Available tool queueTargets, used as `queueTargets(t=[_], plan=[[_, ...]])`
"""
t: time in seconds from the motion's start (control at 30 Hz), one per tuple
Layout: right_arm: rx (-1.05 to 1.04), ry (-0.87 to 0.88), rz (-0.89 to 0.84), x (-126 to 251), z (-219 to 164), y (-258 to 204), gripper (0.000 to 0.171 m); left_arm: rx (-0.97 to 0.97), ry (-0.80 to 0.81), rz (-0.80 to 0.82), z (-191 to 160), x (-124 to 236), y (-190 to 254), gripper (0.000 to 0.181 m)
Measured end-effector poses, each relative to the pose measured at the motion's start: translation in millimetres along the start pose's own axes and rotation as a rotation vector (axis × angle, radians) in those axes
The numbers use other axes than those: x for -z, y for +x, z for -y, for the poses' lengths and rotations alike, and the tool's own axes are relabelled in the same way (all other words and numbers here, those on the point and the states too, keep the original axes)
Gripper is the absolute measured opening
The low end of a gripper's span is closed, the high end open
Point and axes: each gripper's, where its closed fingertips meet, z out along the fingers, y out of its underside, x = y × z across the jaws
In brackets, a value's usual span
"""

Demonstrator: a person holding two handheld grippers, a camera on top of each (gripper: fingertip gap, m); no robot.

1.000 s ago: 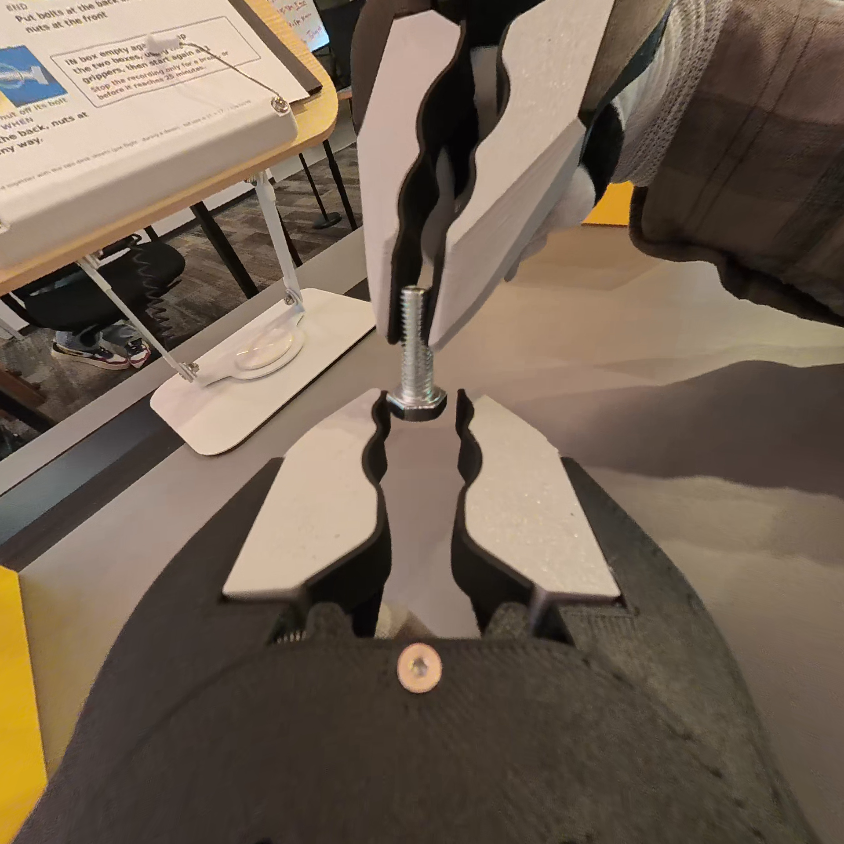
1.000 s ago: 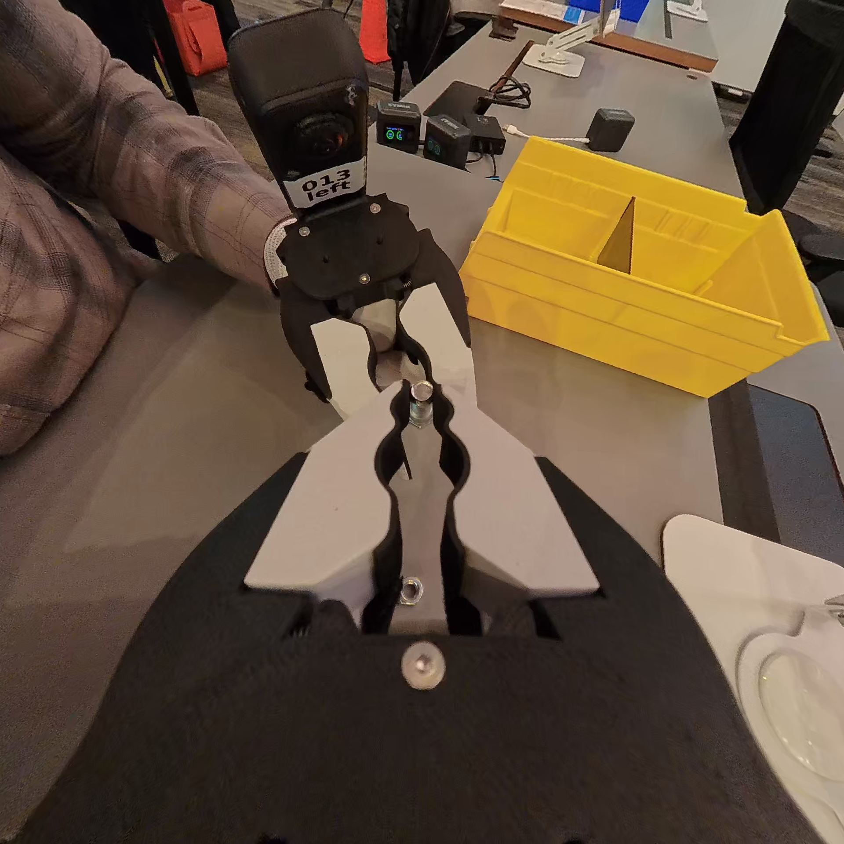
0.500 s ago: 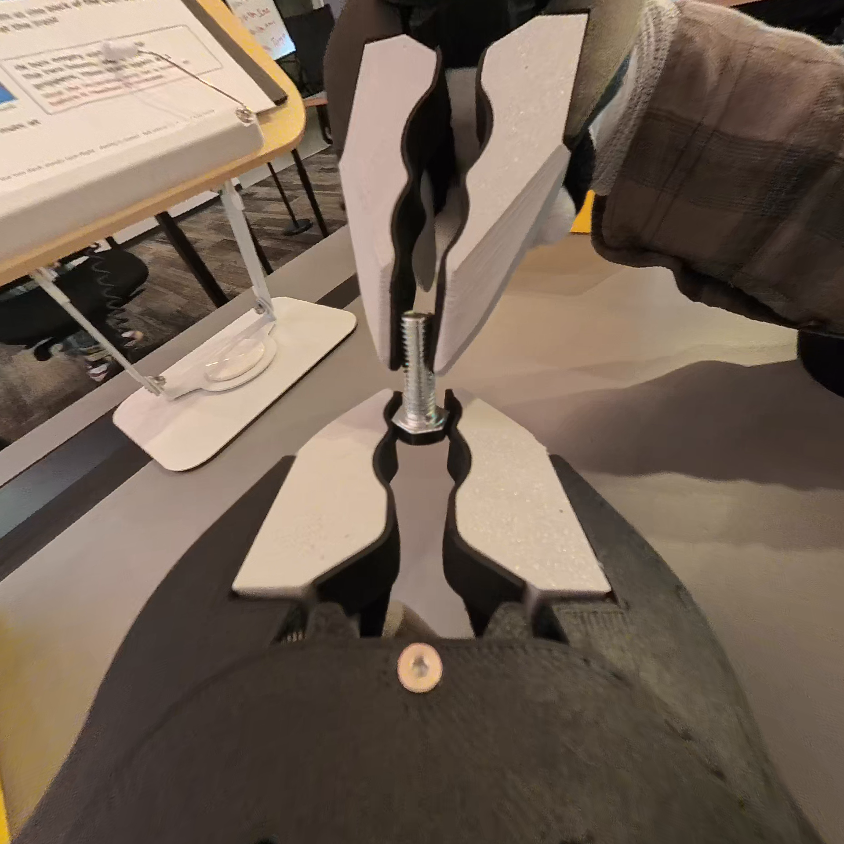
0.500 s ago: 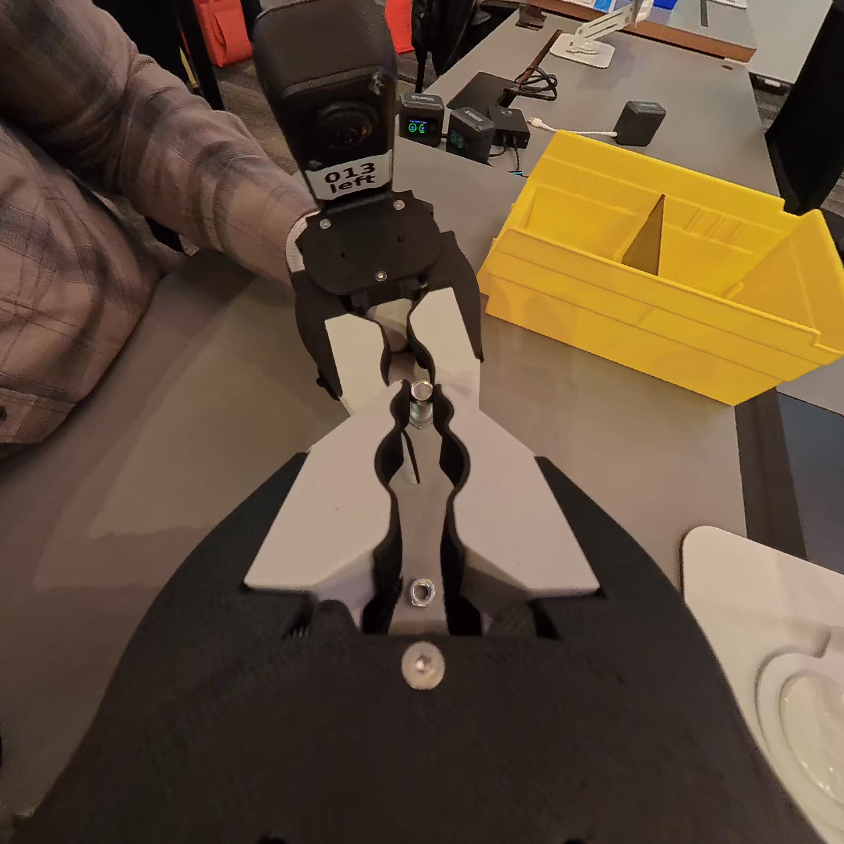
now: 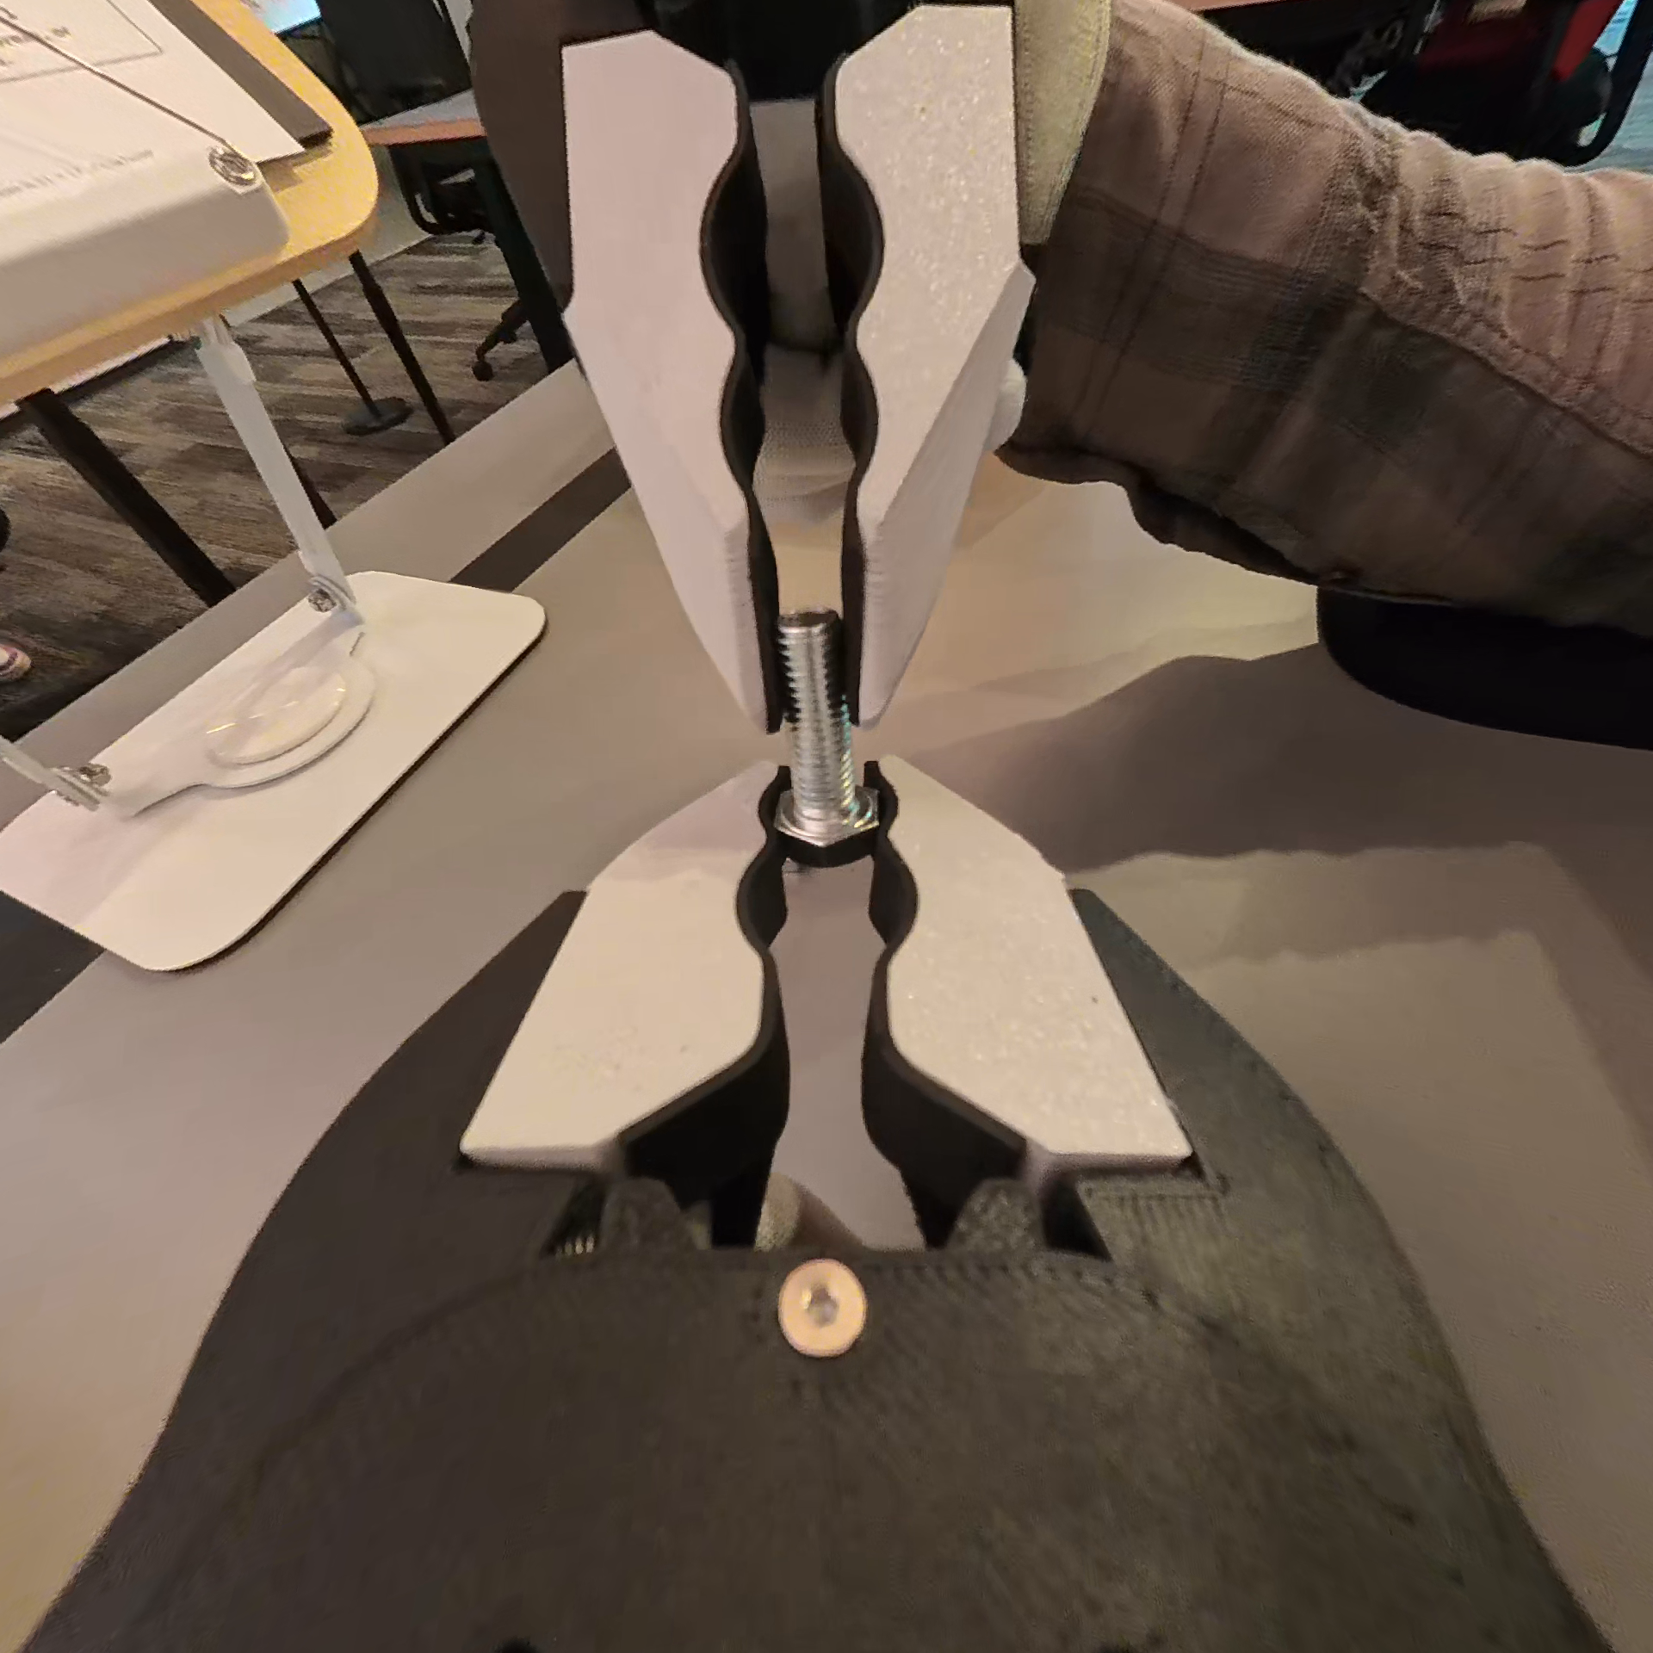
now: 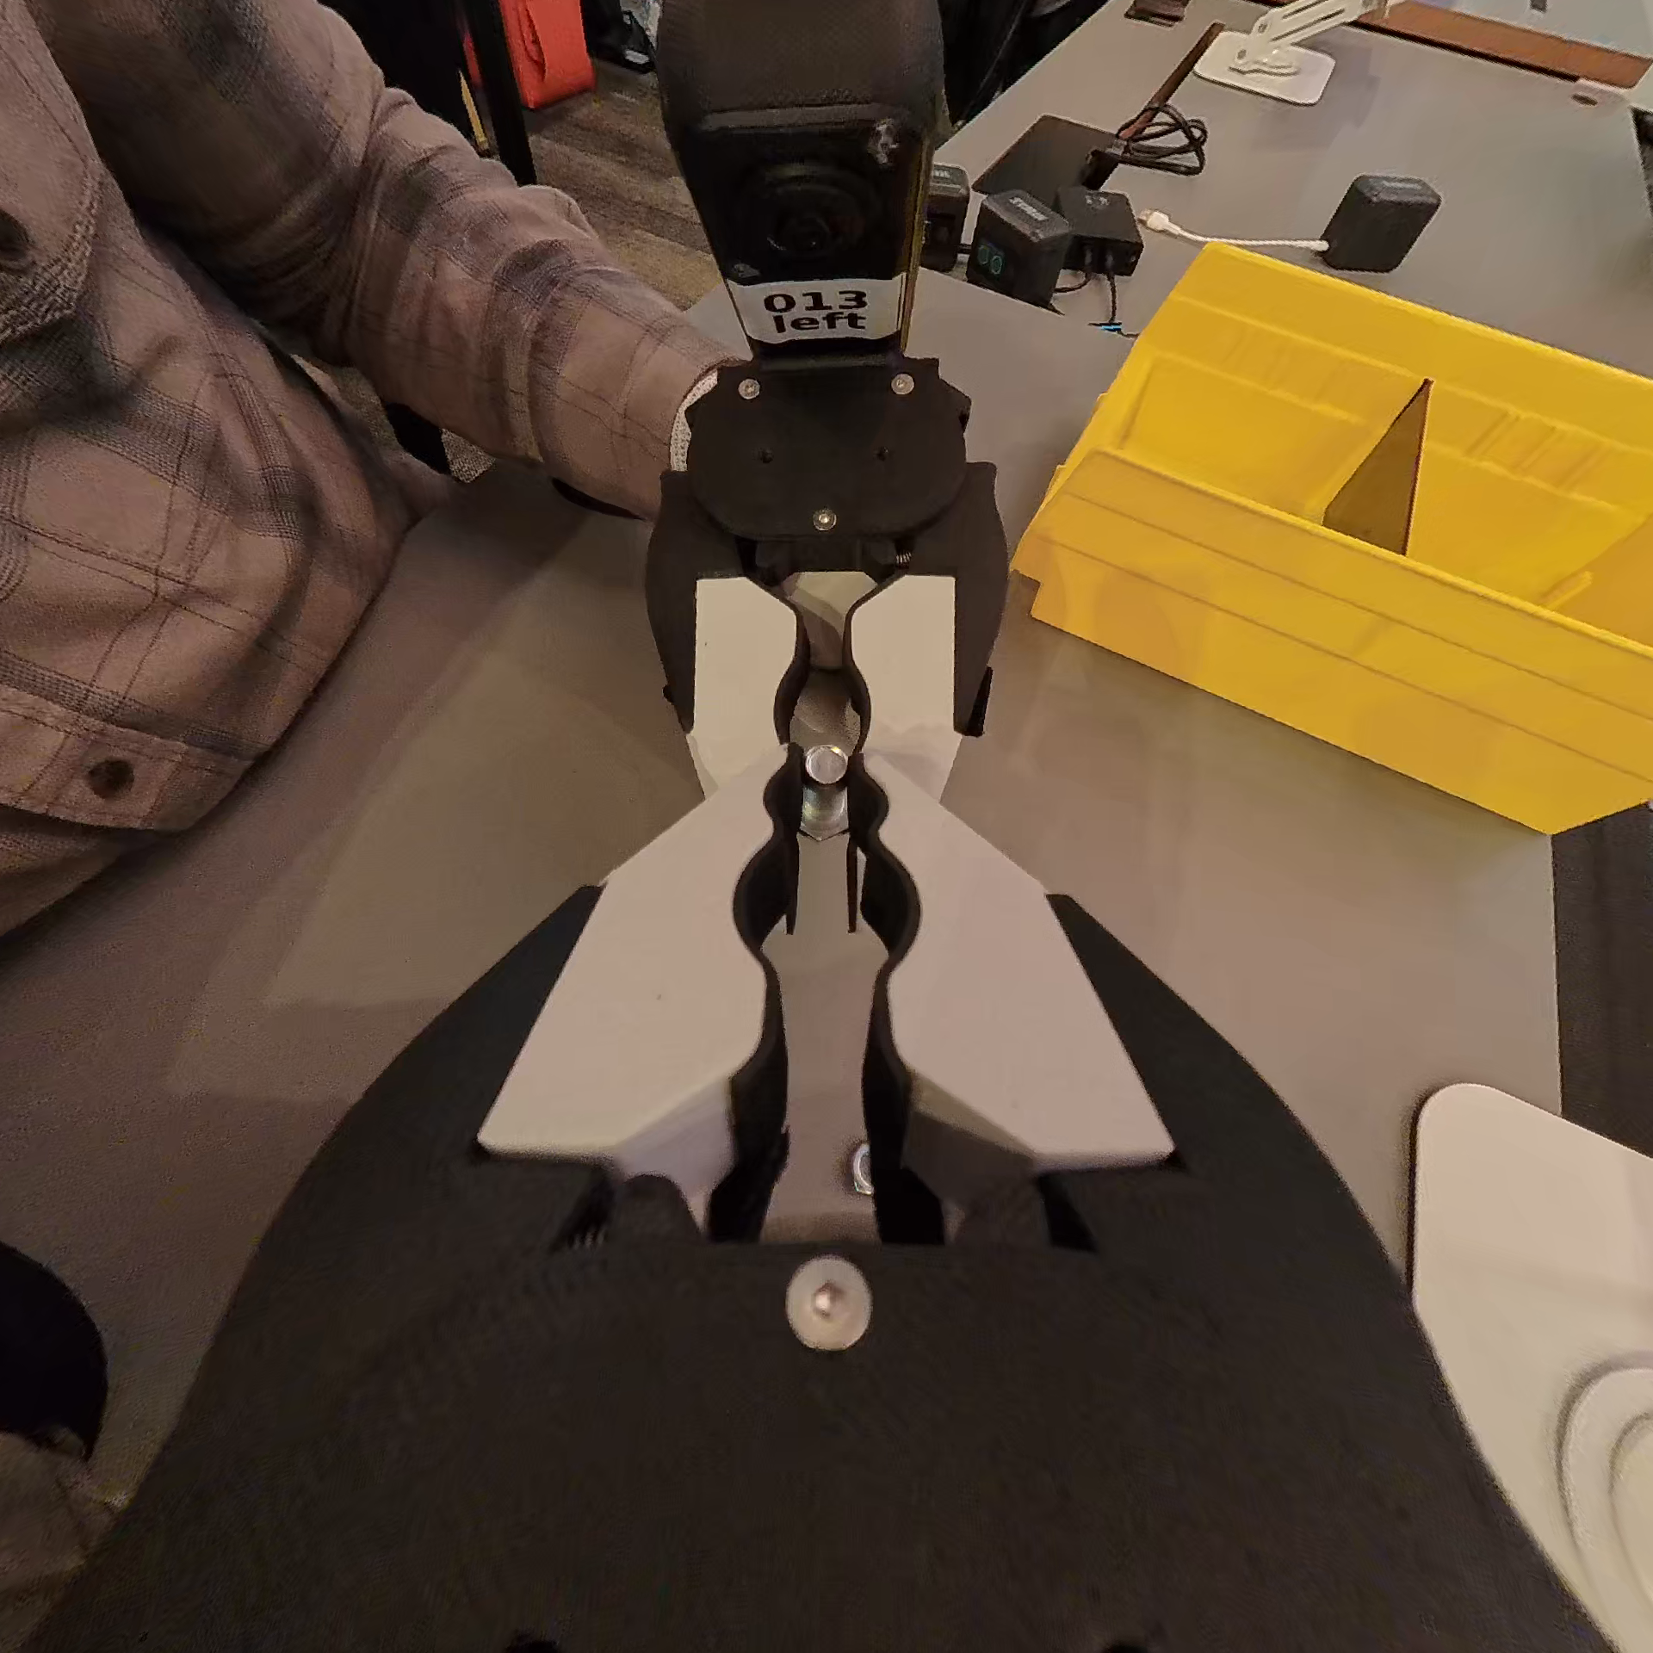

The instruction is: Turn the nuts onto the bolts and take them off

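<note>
- My left gripper (image 5: pixel 821 809) clenches the bolt (image 5: pixel 812 716) by its hex head.
- My right gripper (image 5: pixel 812 707) pinches the upright threaded shank from above.
- A loose nut (image 6: pixel 860 1170) lies on the grey table (image 6: pixel 1207 894).
- A yellow bin (image 6: pixel 1342 572) stands off to the right.

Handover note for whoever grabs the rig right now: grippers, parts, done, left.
Left gripper: jaws shut on the hex head of the bolt, which stands upright above the table.
Right gripper: comes in from above, jaws shut on the threaded shank of the same bolt.
Loose nut: lies flat on the table, under the right gripper.
Yellow bin: on the table beyond the grippers, divider in place.
Done: the bolt is held at both ends, with no nut on its thread.
Left: probably free one gripper, fetch the nut and thread it on, then take it off.
</note>
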Motion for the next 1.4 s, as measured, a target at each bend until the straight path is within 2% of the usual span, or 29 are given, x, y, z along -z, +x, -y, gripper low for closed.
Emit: queueTargets(t=[0.13,0.23,0.37,0.43,0.53,0.63,0.7,0.97,1.1,1.4], plan=[[-0.002,0.003,-0.013,-1,1,2,0.008,0.012,0.017,-0.001,0,1,-1,0.014],[-0.001,0.014,-0.063,3,4,10,0.025,0.021,0.027,0.014,1,2,-4,0.014],[-0.043,0.008,-0.131,25,-6,20,0.029,0.044,0.033,0.051,-2,4,-13,0.014],[-0.097,-0.068,-0.174,36,-29,26,0.031,0.047,0.023,0.075,-6,6,-20,0.014],[-0.212,-0.291,-0.193,42,-84,28,0.036,0.037,0.013,0.107,-7,7,-33,0.014],[-0.301,-0.440,-0.149,33,-126,23,0.042,0.022,0.015,0.129,-4,5,-46,0.014],[-0.321,-0.477,-0.126,25,-138,23,0.045,0.010,0.017,0.141,-1,3,-57,0.014],[-0.317,-0.549,-0.081,9,-156,21,0.036,-0.044,0.050,0.170,22,-12,-103,0.014],[-0.317,-0.541,-0.065,3,-158,21,0.017,-0.029,0.080,0.188,25,-16,-118,0.014],[-0.313,-0.475,-0.073,6,-150,24,0.016,0.036,0.100,0.152,7,-25,-115,0.014]])
